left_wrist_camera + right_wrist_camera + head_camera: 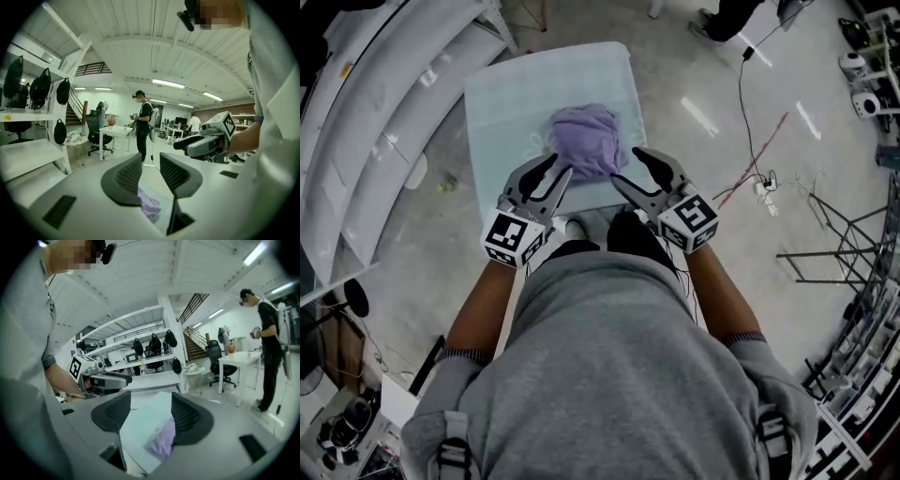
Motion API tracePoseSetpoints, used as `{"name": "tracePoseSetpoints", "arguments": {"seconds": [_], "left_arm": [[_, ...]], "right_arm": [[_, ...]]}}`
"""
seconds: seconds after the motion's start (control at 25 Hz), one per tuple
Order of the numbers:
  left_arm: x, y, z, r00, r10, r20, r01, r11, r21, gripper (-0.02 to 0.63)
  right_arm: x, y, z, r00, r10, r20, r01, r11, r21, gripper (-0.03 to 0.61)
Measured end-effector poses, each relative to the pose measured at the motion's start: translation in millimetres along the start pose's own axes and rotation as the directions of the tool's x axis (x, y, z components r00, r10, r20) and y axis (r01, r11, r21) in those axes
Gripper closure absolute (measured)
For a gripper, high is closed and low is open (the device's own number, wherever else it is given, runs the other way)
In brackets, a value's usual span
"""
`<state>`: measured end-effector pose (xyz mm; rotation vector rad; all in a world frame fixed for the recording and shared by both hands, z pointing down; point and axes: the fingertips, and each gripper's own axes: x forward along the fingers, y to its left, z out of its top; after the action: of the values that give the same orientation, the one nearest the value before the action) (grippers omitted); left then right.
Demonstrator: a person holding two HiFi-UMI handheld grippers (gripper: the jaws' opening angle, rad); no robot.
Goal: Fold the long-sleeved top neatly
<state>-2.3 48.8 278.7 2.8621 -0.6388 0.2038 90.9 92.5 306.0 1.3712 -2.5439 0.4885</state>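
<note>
The purple long-sleeved top (586, 141) lies bunched in a rumpled heap on the pale blue table (506, 89), nearer its close edge. Both grippers hang in the air above that edge, close to the person's body, touching nothing. My left gripper (557, 171) has its jaws a small way apart with nothing between them; below it in the left gripper view (151, 161) the top (151, 206) shows. My right gripper (627, 167) stands wider open and empty; the right gripper view (151, 401) looks down on the top (161, 441) and table (145, 420).
White shelving (375, 103) curves along the left. Cables (759, 159) run over the floor at right, beside metal stands (853, 262). Across the room a person (143, 122) stands by a white desk (115, 132) and an office chair (96, 131).
</note>
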Motion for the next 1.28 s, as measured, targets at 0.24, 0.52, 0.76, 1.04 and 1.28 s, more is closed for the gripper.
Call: {"name": "tracePoseSetpoints", "arguments": {"seconds": [0.24, 0.52, 0.76, 1.04, 1.28], "left_arm": [[-40, 2, 12, 0.999, -0.022, 0.044, 0.022, 1.000, 0.010, 0.566], [-59, -13, 35, 0.993, -0.064, 0.096, 0.058, 0.997, 0.057, 0.598], [-70, -23, 49, 0.989, -0.077, 0.125, 0.066, 0.994, 0.086, 0.598], [-76, -29, 59, 0.986, -0.070, 0.148, 0.056, 0.994, 0.099, 0.598], [-76, -44, 63, 0.984, -0.071, 0.163, 0.052, 0.992, 0.117, 0.598]], "right_arm": [[-2, 43, 20, 0.997, -0.046, 0.058, 0.048, 0.998, -0.033, 0.311], [-14, 67, 40, 0.991, -0.072, 0.117, 0.081, 0.994, -0.070, 0.337], [-25, 74, 54, 0.982, -0.093, 0.163, 0.108, 0.990, -0.090, 0.420], [-30, 77, 66, 0.972, -0.105, 0.208, 0.128, 0.987, -0.100, 0.513], [-43, 78, 66, 0.970, -0.114, 0.213, 0.140, 0.984, -0.108, 0.586]]}}
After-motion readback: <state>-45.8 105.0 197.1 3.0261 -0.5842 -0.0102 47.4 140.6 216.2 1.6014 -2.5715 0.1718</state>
